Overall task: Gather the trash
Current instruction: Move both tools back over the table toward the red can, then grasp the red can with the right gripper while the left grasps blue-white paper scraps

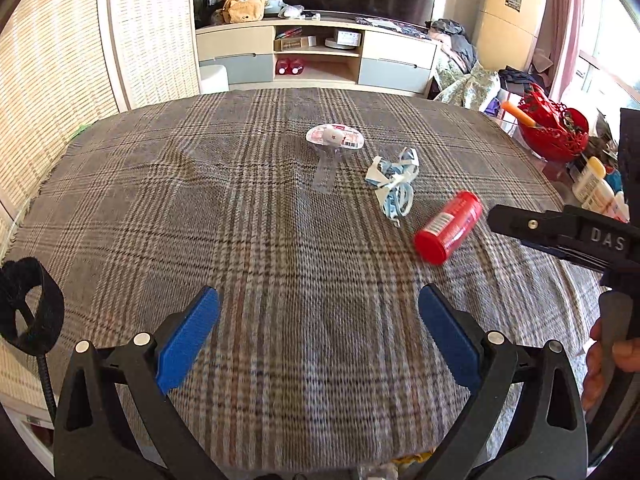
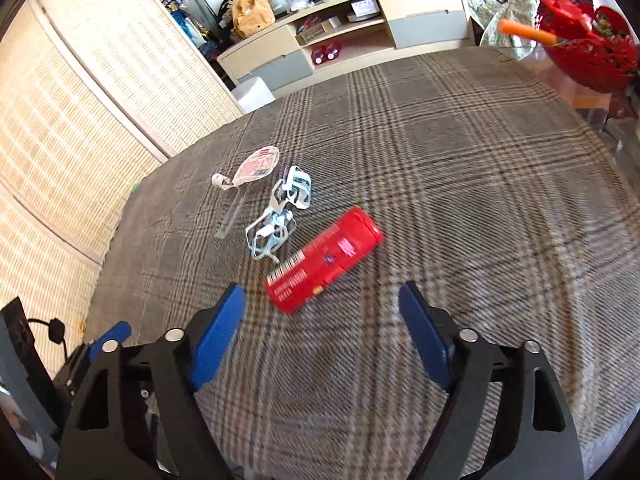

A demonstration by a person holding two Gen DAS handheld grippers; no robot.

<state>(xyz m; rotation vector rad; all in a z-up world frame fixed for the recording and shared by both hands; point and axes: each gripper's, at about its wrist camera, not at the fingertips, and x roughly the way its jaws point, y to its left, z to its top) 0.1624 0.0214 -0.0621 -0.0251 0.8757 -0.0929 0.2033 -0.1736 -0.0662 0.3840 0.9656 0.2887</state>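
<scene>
A red cylindrical can lies on its side on the plaid tablecloth, also in the right wrist view. Beside it lies a crumpled blue-white wrapper, also in the right wrist view. Farther off lies a white round lid with a clear plastic strip, also in the right wrist view. My left gripper is open and empty over the near cloth. My right gripper is open and empty, just short of the can; its body shows at the right of the left wrist view.
A red lattice basket with an orange-handled tool stands at the table's right edge, with bottles near it. A TV cabinet and a woven screen stand beyond the table.
</scene>
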